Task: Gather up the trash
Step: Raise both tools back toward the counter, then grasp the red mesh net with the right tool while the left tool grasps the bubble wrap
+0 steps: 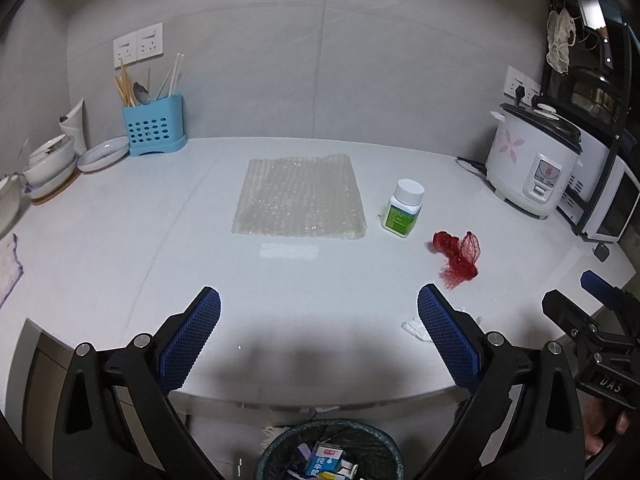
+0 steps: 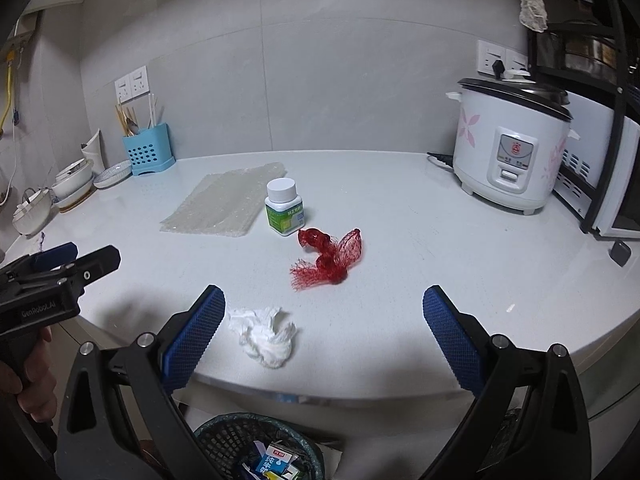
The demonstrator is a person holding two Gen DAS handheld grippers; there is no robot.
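Observation:
A crumpled white tissue [image 2: 266,334] lies near the counter's front edge, just ahead of my open, empty right gripper [image 2: 323,300]; it peeks out beside my left gripper's right finger [image 1: 414,326]. A red mesh net [image 2: 328,258] [image 1: 458,256] lies behind it. A white pill bottle with a green label [image 2: 284,208] [image 1: 404,208] stands upright beside a sheet of bubble wrap [image 2: 226,204] [image 1: 300,198]. My left gripper [image 1: 319,300] is open and empty over the front of the counter. A dark mesh bin [image 2: 260,452] [image 1: 330,452] holding cartons stands below the counter edge.
A white rice cooker [image 2: 512,144] [image 1: 534,160] and a microwave rack stand at the right. A blue utensil holder [image 1: 154,126] [image 2: 148,152], stacked bowls and plates [image 1: 52,164] sit at the back left. A cloth [image 1: 8,268] lies at the left edge.

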